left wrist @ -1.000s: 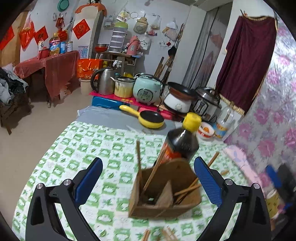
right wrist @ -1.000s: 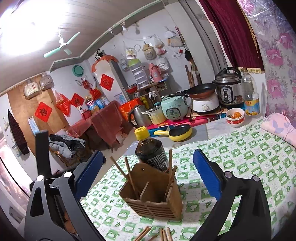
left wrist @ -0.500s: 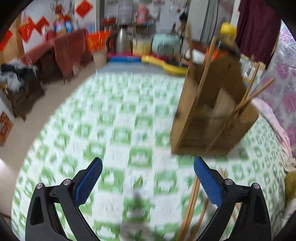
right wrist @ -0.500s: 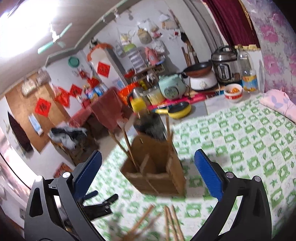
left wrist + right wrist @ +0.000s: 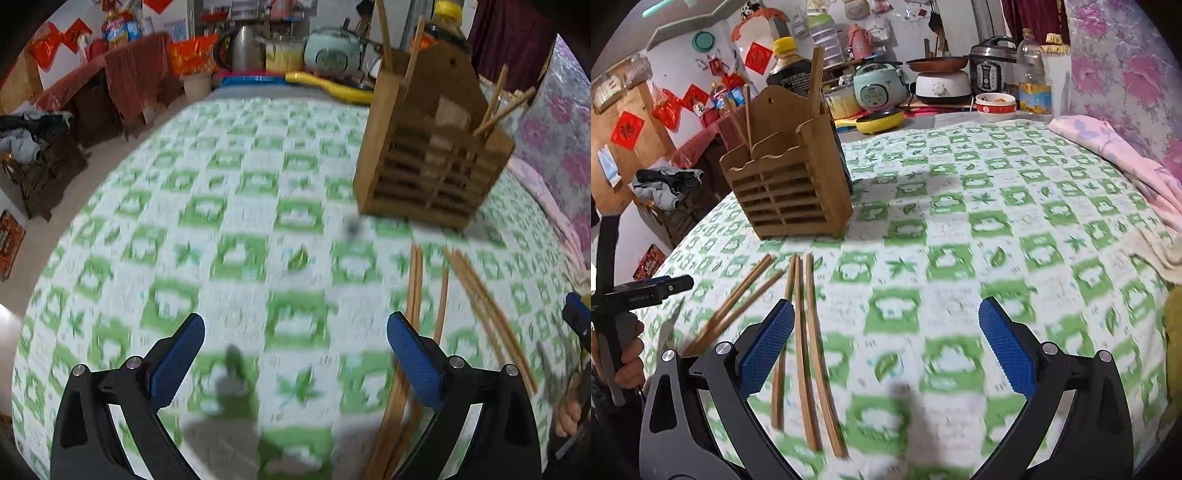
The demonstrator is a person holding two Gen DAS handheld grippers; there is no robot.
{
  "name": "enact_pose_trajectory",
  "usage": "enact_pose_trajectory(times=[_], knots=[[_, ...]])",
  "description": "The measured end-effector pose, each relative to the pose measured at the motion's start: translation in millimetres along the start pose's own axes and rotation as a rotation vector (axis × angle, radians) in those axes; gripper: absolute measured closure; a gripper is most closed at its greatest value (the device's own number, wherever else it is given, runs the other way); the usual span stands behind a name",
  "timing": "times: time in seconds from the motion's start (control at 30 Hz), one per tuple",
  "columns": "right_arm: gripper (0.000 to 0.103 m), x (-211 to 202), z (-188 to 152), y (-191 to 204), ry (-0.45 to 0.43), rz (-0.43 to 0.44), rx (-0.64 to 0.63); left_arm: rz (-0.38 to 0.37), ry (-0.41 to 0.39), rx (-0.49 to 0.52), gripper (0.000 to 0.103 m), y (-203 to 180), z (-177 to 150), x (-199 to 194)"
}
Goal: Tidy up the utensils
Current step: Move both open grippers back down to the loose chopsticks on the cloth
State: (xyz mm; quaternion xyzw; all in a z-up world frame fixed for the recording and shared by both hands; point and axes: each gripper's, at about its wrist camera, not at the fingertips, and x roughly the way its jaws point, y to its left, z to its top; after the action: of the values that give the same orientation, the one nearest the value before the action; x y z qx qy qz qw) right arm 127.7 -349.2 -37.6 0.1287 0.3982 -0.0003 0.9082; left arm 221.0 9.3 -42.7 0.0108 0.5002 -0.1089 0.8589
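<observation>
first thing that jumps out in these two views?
The slatted wooden utensil holder standing on the green-checked tablecloth, a few chopsticks already upright in it and a dark yellow-capped bottle right behind. In front of it, loose chopsticks lie scattered on the cloth, just ahead of the open right tool; the left tool is open too.

Our left gripper (image 5: 295,354) hangs wide open above the green-checked tablecloth (image 5: 221,229), nothing between its jaws; loose wooden chopsticks (image 5: 417,295) lie just beyond the right jaw; farther ahead on that side stands the wooden utensil holder (image 5: 424,155), chopsticks upright inside.
</observation>
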Motion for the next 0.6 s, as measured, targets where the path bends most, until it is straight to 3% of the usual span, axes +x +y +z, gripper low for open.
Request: enact_pose_trajectory(times=[0.07, 0.2, 0.37, 0.6], knots=[[0.006, -2, -9, -5, 0.017, 0.003, 0.007, -0.041, -0.007, -0.014, 0.006, 5, -9, -4], [0.006, -6, -16, -12, 0.029, 0.038, 0.041, -0.086, 0.066, 0.001, 0.006, 8, -32, 1], [0.006, 2, -17, -10, 0.06, 0.021, 0.033, -0.183, 0.057, 0.024, 0.006, 9, -47, -12], [0.006, 5, -17, -12, 0.073, 0.017, 0.039, -0.203, 0.06, 0.038, 0.006, 8, -52, -15]])
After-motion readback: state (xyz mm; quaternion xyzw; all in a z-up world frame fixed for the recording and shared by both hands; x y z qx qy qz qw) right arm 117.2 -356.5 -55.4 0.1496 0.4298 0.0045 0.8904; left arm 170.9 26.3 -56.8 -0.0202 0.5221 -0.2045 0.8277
